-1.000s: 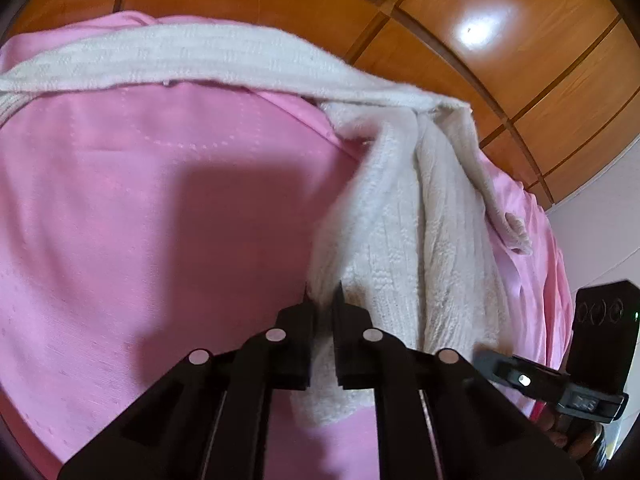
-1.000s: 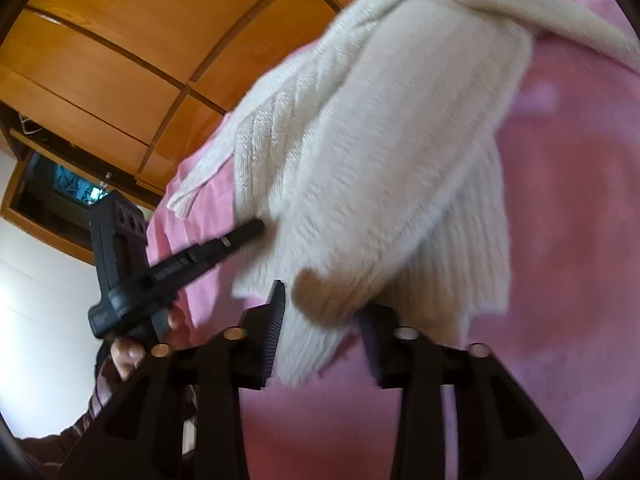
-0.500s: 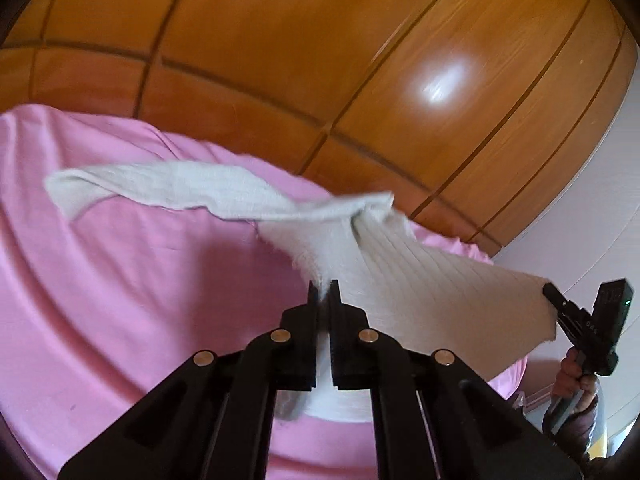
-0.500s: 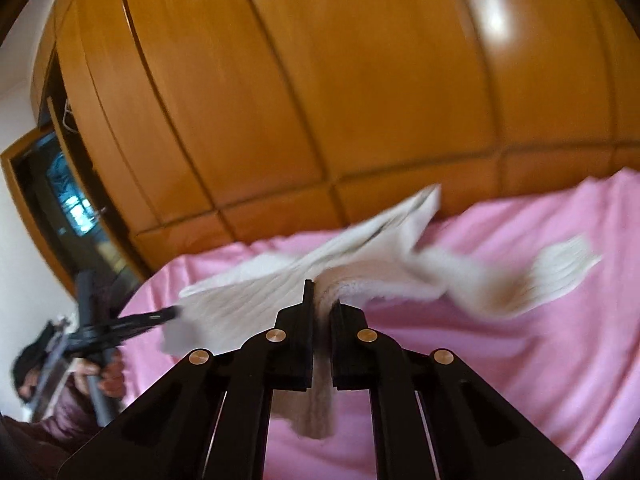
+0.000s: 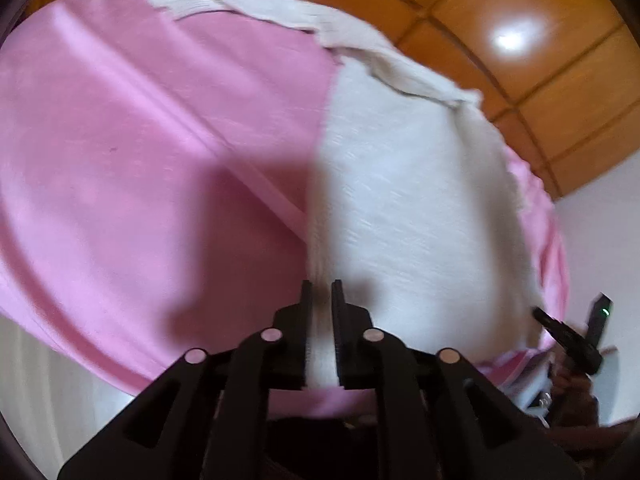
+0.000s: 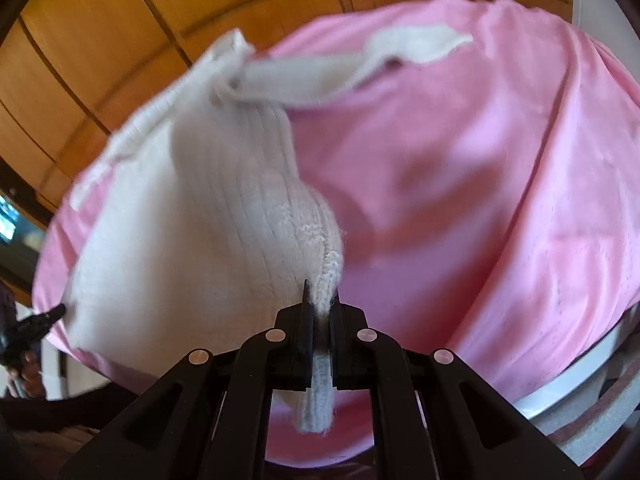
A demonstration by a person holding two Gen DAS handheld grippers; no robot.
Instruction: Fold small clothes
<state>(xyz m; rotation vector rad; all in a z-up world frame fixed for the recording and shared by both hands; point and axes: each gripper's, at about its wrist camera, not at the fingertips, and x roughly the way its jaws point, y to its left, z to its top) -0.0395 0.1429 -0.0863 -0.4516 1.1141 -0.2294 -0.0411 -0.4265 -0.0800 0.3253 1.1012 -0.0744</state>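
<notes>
Left hand-held gripper [image 5: 321, 294]: jaws drawn close together, clamped on one lower corner of the cream-white ribbed knit garment [image 5: 404, 200]. Right hand-held gripper [image 6: 321, 300]: jaws clamped on the opposite lower corner of the same garment [image 6: 192, 220], a strip of knit hem hanging below its fingers. The garment is stretched between the two and spread over the pink fabric-covered surface [image 5: 140, 140]. One sleeve [image 5: 256, 4] trails out to the left at the far edge. Glossy orange-brown wooden panelling [image 5: 540, 60] stands behind. Both views are motion-blurred.
</notes>
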